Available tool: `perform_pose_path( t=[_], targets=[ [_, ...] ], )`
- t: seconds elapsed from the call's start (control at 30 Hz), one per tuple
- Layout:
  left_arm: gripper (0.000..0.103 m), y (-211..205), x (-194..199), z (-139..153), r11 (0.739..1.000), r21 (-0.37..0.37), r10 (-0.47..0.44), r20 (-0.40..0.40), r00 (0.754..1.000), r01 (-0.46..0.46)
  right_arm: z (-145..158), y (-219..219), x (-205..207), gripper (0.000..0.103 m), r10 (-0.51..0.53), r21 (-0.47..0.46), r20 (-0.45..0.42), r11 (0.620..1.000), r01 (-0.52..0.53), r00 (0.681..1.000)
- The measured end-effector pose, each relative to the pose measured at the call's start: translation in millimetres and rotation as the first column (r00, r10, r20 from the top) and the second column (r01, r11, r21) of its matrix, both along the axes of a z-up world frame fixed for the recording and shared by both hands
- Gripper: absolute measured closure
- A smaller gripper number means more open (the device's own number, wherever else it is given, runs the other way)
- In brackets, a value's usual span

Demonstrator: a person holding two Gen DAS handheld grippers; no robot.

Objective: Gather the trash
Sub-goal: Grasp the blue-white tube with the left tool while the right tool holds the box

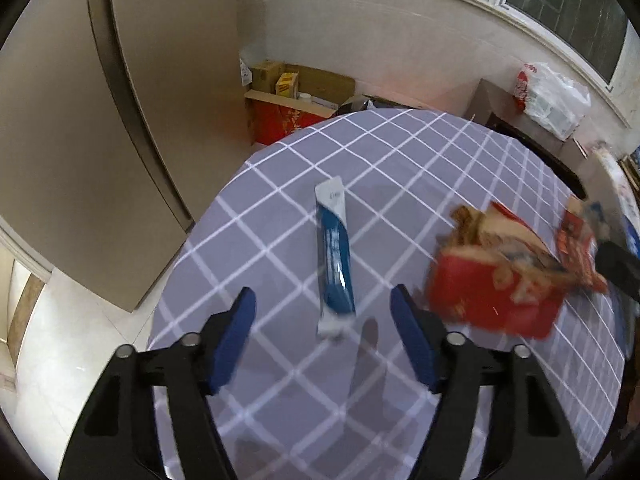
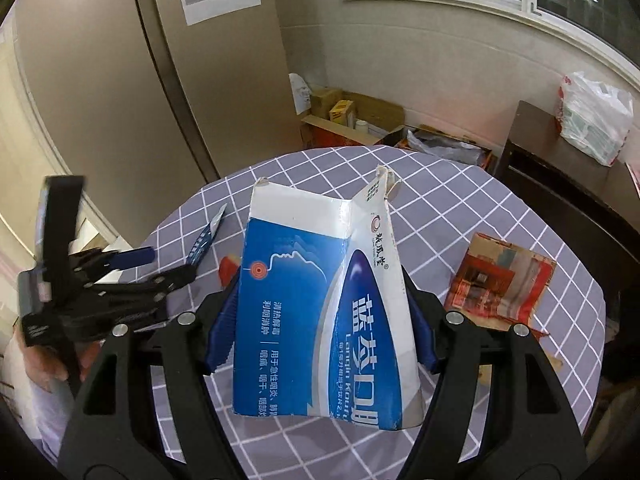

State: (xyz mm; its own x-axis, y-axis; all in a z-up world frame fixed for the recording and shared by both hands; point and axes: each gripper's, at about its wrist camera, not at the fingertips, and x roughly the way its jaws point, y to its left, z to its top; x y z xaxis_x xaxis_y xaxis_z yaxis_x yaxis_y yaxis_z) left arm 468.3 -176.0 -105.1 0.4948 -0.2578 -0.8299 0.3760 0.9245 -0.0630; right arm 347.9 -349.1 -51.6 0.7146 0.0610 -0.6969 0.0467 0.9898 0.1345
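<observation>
Table [image 2: 460, 184]: round, under a grey cloth with white grid lines; it carries all the loose trash.

Blue-and-white carton [image 2: 320, 312]: flattened and torn open at the top, clamped between the blue pads of the right hand-held gripper [image 2: 320, 332] and lifted clear of the cloth, presumably on its way to be binned.

Red packaging [image 1: 496, 280]: torn and crumpled, lying toward the table's right edge, untouched; blurred in the left view.

Blue sachet [image 1: 334, 256]: long and narrow, lying flat near the table's left edge. The left hand-held gripper [image 1: 324, 308] hangs just above its near end, jaws spread wide and holding nothing, apparently lined up to close across its narrow width.
</observation>
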Motion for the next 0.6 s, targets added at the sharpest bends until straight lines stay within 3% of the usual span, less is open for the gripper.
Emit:
perform_pose_path(
  t=[0.1, 0.13, 0.17, 0.2, 0.23, 0.6],
  targets=[
    [0.040, -8, 15, -10, 1.000, 0.011, 0.023, 0.010, 1.000, -0.023, -6, -1, 6, 0.033, -0.006, 0.003, -0.015, 1.000, 0.007, 1.000],
    [0.059, -12, 15, -10, 0.999, 0.038, 0.024, 0.042, 0.999, -0.025, -8, -2, 8, 0.033, -0.008, 0.004, -0.025, 1.000, 0.008, 1.000],
    [0.068, -14, 14, -9, 0.997, 0.065, 0.024, 0.055, 0.998, -0.027, -10, -2, 9, 0.033, -0.008, 0.005, -0.032, 1.000, 0.008, 0.999],
    [0.087, -14, 13, -8, 0.997, 0.071, 0.019, 0.055, 0.998, -0.023, -12, -2, 10, 0.033, -0.007, 0.006, -0.038, 1.000, 0.007, 0.999],
    [0.090, -12, 12, -7, 0.998, 0.057, 0.014, 0.044, 0.999, -0.016, -13, -1, 11, 0.033, -0.009, 0.006, -0.042, 1.000, 0.009, 0.999],
    [0.091, 29, -14, -3, 0.999, 0.037, 0.031, 0.012, 0.999, -0.032, -11, 25, 0, 0.033, 0.022, 0.002, -0.042, 1.000, -0.022, 0.999]
  ],
)
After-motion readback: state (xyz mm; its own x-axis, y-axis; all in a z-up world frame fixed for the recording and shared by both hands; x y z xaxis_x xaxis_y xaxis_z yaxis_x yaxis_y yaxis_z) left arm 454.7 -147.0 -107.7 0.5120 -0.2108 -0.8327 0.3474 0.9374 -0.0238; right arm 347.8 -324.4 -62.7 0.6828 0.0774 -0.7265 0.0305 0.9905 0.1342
